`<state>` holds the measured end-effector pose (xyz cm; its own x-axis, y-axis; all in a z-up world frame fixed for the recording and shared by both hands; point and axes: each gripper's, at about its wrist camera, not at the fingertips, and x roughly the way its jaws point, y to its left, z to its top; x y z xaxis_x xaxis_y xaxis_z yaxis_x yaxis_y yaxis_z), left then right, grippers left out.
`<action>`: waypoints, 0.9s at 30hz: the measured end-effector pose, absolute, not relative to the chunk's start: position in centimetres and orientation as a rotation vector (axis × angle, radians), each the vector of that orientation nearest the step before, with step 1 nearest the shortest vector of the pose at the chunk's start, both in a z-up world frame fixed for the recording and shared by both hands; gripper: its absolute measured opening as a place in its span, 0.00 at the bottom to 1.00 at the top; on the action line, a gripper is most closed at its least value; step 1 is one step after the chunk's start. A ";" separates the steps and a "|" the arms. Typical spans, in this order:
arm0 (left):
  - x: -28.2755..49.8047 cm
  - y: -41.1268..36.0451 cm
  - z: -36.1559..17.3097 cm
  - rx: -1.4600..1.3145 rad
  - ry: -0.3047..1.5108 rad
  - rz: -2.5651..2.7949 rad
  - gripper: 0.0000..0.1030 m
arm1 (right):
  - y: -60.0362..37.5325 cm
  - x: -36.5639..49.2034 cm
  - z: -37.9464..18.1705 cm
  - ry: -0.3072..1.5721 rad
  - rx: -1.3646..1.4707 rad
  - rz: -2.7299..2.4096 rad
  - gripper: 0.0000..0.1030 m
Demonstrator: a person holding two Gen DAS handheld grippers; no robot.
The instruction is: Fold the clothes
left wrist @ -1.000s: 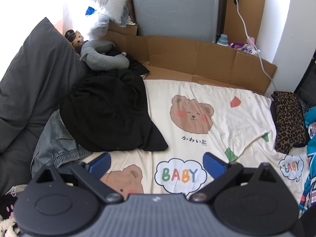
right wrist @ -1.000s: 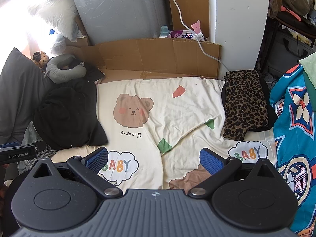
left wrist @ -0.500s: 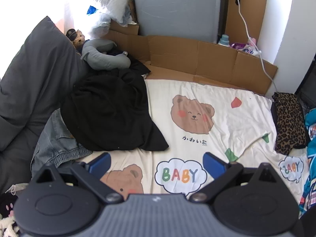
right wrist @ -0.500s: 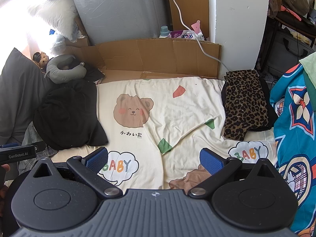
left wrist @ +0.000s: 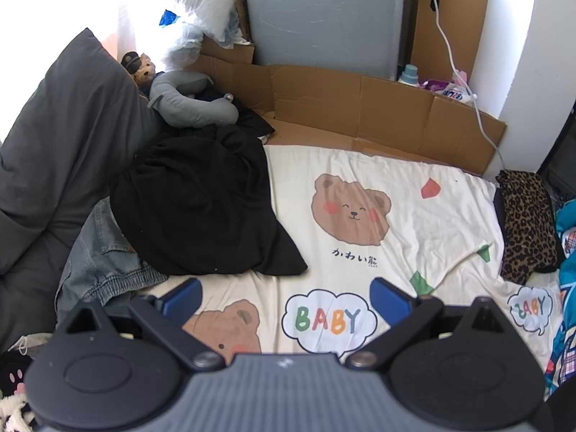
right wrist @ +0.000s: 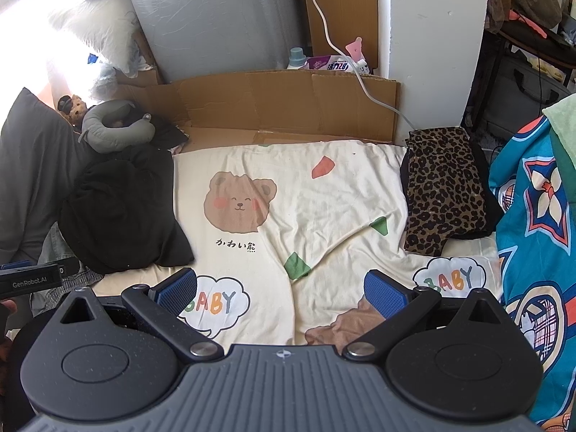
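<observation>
Grippers hovering over bear-print sheet (left wrist: 414,187), left gripper (left wrist: 284,293) and right gripper (right wrist: 280,288) both spread wide, gripping nothing. Black garment (left wrist: 201,208) lying heaped at left, overlapping denim piece (left wrist: 104,266). Risking snagging denim or sheet while pinching.

Cream bedsheet printed with brown bears and rainbow "BABY" clouds (left wrist: 414,194), crumpled black garment (left wrist: 201,208), faded blue denim piece (left wrist: 104,262), folded leopard-print cloth in tan and black (right wrist: 446,190), grey neck pillow (left wrist: 187,104).
</observation>
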<state>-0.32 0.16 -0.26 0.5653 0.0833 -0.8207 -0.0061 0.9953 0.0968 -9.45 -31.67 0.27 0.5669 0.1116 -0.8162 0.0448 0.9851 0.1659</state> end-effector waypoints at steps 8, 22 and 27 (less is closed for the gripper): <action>-0.4 0.1 -0.3 0.085 0.968 0.051 0.98 | -31.9 -9.5 0.3 0.969 0.178 0.038 0.99; -0.6 0.4 0.0 0.079 0.974 0.057 0.98 | -31.9 -9.5 0.2 0.972 0.187 0.043 0.99; -0.6 0.6 -0.1 0.061 0.985 0.053 0.98 | -31.5 -9.4 0.1 0.978 0.180 0.050 0.99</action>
<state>-0.64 0.63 -0.11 0.5514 0.0729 -0.8310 -0.0171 0.9970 0.0761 -9.37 -31.48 0.10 0.5591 0.1232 -0.8199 0.0385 0.9840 0.1741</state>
